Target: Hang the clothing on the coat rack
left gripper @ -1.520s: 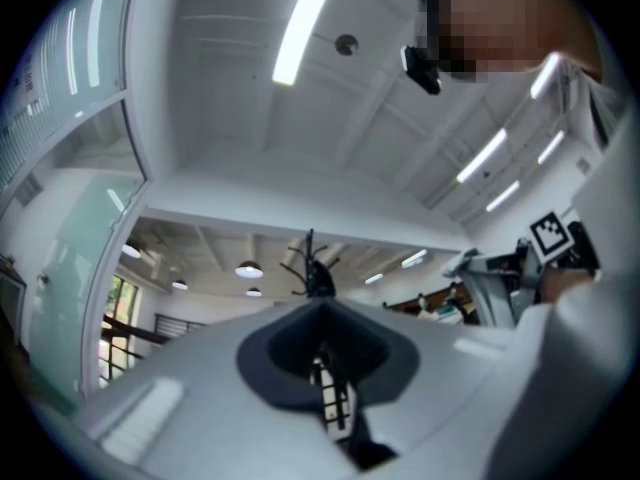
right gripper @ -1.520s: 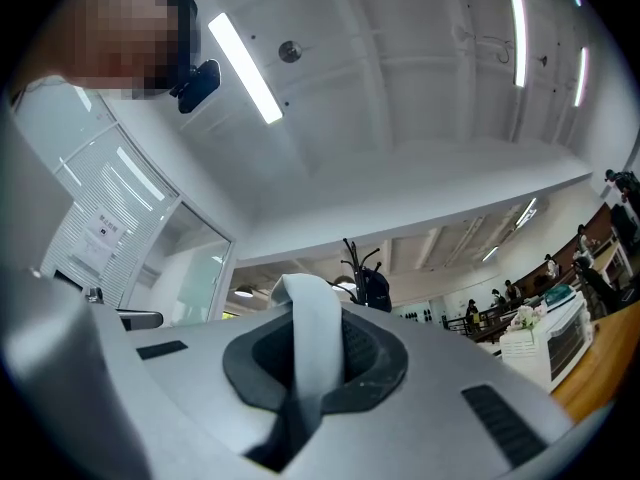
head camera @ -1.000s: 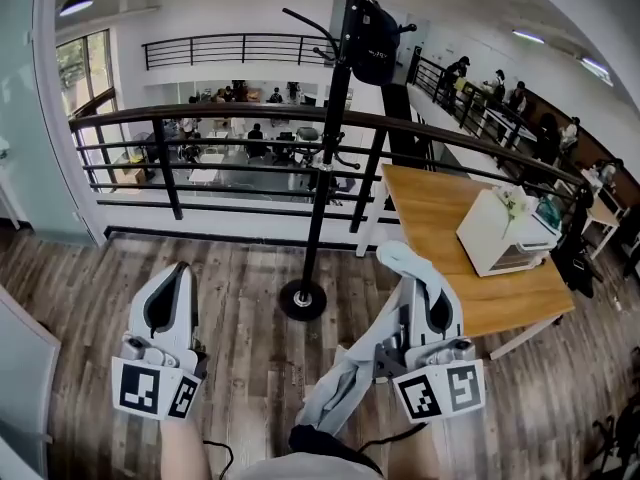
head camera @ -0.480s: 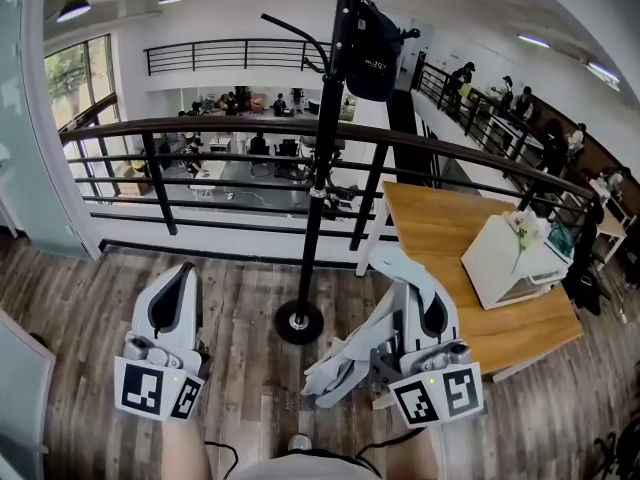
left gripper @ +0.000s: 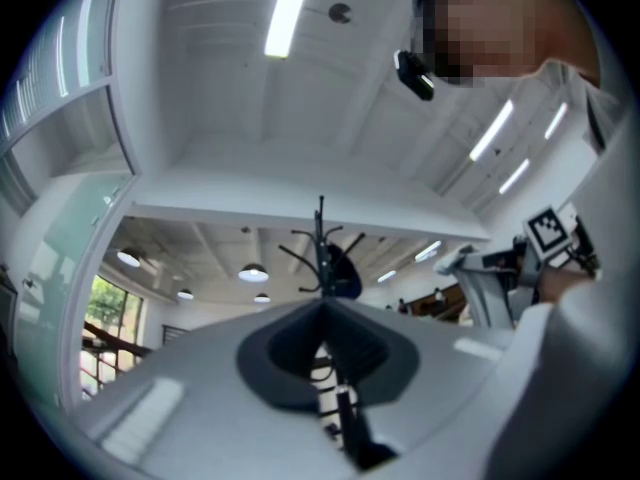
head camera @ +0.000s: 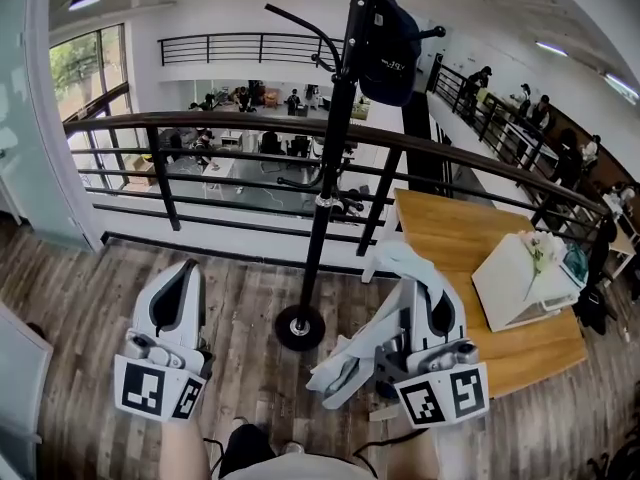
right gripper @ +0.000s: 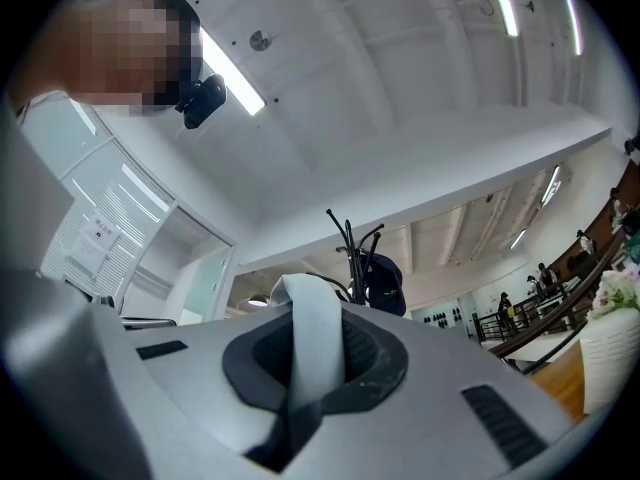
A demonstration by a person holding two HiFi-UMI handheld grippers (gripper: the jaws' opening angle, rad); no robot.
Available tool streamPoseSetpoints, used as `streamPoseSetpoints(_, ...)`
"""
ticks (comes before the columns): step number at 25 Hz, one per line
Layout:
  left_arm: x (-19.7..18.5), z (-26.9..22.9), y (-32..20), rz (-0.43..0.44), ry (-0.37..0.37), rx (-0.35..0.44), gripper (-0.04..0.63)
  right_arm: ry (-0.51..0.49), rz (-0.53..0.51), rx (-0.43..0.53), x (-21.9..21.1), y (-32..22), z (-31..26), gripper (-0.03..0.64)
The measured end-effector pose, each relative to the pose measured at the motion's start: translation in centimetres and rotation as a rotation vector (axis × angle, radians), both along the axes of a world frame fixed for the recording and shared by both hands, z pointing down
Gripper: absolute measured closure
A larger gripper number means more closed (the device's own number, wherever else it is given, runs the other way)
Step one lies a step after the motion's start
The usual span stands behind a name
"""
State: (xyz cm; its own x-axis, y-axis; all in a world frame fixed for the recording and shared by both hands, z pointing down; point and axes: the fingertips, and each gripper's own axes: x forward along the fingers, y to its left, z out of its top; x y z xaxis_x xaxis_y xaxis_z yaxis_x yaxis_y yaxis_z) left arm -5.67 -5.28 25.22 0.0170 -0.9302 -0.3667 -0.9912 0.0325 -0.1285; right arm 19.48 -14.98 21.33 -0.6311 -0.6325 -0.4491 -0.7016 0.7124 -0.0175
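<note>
Holding the garment [head camera: 352,360] clamped, the right claw [head camera: 426,293] is just right of the rack [head camera: 330,173]; its hooks stand ahead, high above. Left claw [head camera: 178,290] is closed, empty, slightly farther.

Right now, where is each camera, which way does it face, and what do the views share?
Head view: on the person's head, facing forward and down at the floor and rack; left claw, right claw and forearms show.
Left gripper view: on the left claw, facing up past its shut, empty jaws at the ceiling; the person's head and right claw show.
Right gripper view: on the right claw, facing up past jaws shut on the garment; the person's head shows.
Shared: all three see the rack and its bag.
</note>
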Motion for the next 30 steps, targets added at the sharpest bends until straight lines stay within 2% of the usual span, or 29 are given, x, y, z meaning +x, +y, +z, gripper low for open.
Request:
streamPoseSetpoints(11,-5.1,0.0,-7.0,0.061,0.008,-0.001,0.589,-0.009,0.058,-0.014,-4.1,-5.5,-0.5,0.612)
streamPoseSetpoints(22,-12.7,-0.5,-14.7,0.167,0.025,0.016,0.589,-0.029,0.17,-0.006,-10.0,-11.1,-2.4,0.612)
streamPoseSetpoints(30,-16.0,-0.4,-19.1,0.255,0.026,0.023,0.588,-0.024,0.206,-0.004,-14.1,-14.1,-4.6,0.612)
